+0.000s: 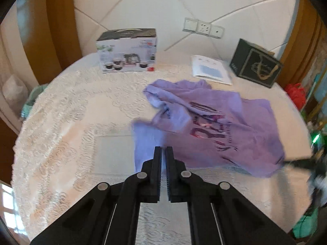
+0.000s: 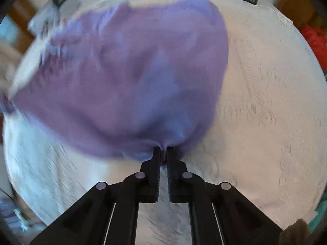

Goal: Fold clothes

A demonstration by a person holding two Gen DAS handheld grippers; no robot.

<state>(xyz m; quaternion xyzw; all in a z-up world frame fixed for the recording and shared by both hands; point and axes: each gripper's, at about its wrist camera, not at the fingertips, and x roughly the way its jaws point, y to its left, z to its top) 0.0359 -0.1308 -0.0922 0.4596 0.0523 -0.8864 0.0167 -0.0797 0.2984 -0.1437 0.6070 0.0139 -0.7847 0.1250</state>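
Two tools are on one purple shirt (image 1: 214, 126), which lies rumpled on the lace-covered table (image 1: 67, 134), toward three o'clock of the table's middle in the left wrist view. Going from the left: at ten o'clock stands a printed tea-set box (image 1: 127, 51), at one o'clock a white leaflet (image 1: 211, 70), at two o'clock a dark gift bag (image 1: 256, 63), all well apart from the cloth.

Our left tool (image 1: 163, 150) is clenched on the near left corner of the shirt; the pale fabric runs in between its tips. In the right wrist view our right tool (image 2: 163, 150) is clenched too, on a gathered pinch of hem, with cloth puckering into the tips and the body of the shirt billowing away toward eleven o'clock. That view is blurred.

We judge this the start of the job: both near corners taken, nothing folded yet. The next move calls for drawing the two corners apart to pull the hem taut, then laying the shirt flat before any fold, keeping both grips tight so that the thin edge does not slip out.

As it lies, the shirt's long axis runs roughly from ten o'clock to four o'clock in the left view, print side up, the lettering (image 1: 208, 126) slanted; which end is the collar we cannot tell.
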